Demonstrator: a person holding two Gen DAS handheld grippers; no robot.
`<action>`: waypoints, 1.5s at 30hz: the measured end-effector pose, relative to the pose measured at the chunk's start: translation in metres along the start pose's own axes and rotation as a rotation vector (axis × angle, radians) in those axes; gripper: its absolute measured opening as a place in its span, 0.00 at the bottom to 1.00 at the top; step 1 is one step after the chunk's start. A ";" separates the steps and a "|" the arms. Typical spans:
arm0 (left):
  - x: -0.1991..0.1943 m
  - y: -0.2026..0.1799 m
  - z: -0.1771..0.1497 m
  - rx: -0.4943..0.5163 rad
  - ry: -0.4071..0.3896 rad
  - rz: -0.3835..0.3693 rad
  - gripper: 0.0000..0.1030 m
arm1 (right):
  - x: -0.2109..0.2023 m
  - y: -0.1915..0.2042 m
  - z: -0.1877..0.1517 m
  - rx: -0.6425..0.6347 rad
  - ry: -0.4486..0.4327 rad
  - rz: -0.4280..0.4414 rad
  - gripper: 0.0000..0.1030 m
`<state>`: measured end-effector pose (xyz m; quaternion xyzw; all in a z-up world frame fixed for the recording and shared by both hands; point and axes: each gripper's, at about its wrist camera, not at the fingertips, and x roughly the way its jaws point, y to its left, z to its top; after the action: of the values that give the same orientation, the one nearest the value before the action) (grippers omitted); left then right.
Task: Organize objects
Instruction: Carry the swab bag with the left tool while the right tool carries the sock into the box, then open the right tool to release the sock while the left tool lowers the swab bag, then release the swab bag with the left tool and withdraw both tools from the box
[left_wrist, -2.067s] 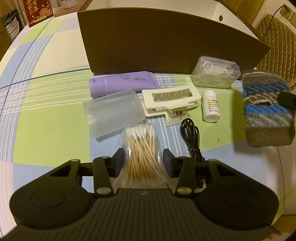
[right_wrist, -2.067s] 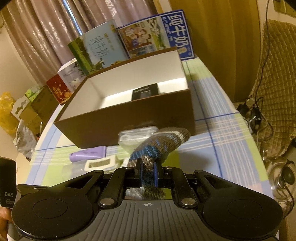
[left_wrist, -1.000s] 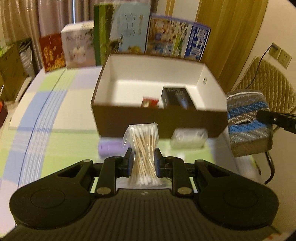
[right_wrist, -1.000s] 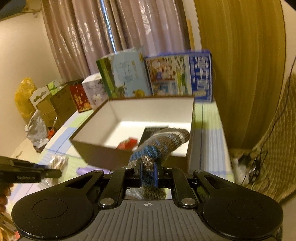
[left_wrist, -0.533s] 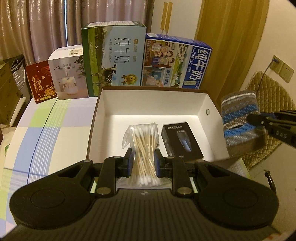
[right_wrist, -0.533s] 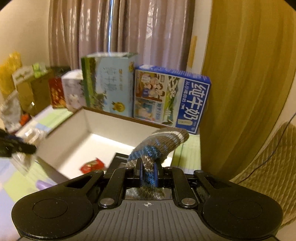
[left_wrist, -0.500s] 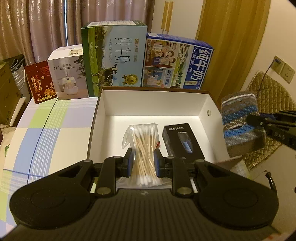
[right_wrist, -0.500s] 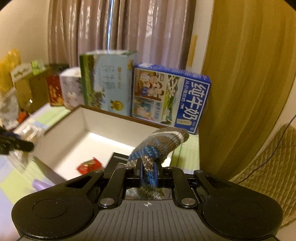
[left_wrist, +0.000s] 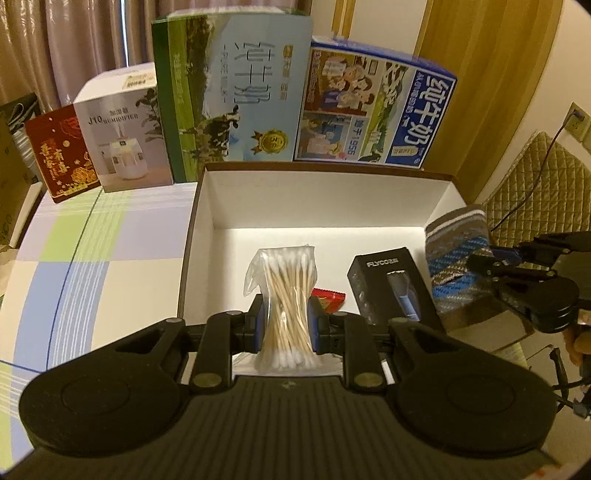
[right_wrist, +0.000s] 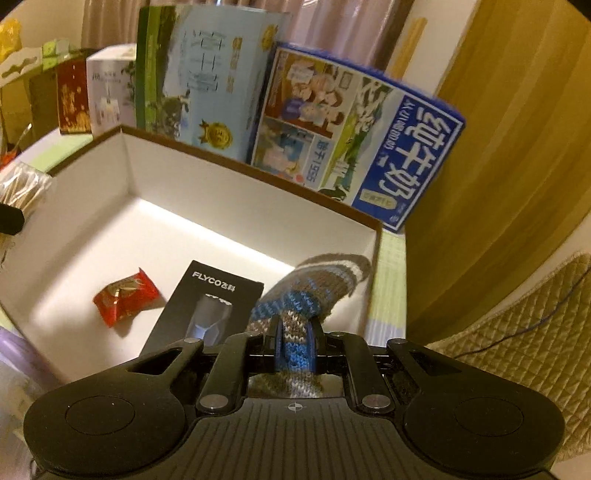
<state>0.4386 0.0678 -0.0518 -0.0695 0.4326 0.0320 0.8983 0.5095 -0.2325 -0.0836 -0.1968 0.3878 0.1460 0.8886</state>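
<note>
A checked tablecloth (left_wrist: 92, 236) is covering the table, and tall printed cartons (left_wrist: 236, 85) are standing along its far side in front of drawn curtains. Just near of them an open brown box (left_wrist: 314, 173) with a white inside is sitting, already holding a black boxed shaver (left_wrist: 391, 284) and a small red packet (right_wrist: 123, 295) on its floor.

The left gripper (left_wrist: 285, 317) is hovering over the near wall of the box, its fingers clamped on a clear bag of cotton swabs (left_wrist: 286, 295), which is standing upright between them. The right gripper (right_wrist: 294, 345) is coming in from the right over the box's right part, fingers pinched tight on a striped knitted sock (right_wrist: 314, 284) whose toe is drooping toward the right wall.

To place both well, each load probably wants lowering close to the floor before the fingers part: swabs into the bare left half, sock into the gap right of the shaver, so neither lands on the packet. Both tools are tilting forward and down, well apart from each other.
</note>
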 end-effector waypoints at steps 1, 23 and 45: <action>0.004 0.001 0.001 0.002 0.007 0.000 0.18 | 0.006 0.002 0.001 -0.012 0.007 -0.007 0.25; 0.082 -0.003 0.010 0.107 0.141 0.023 0.20 | 0.007 -0.029 0.000 0.259 -0.001 0.152 0.55; 0.041 -0.002 0.002 0.111 0.114 0.006 0.53 | -0.028 -0.024 -0.019 0.364 -0.004 0.239 0.83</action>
<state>0.4660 0.0660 -0.0821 -0.0201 0.4844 0.0069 0.8746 0.4891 -0.2650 -0.0685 0.0147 0.4264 0.1783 0.8867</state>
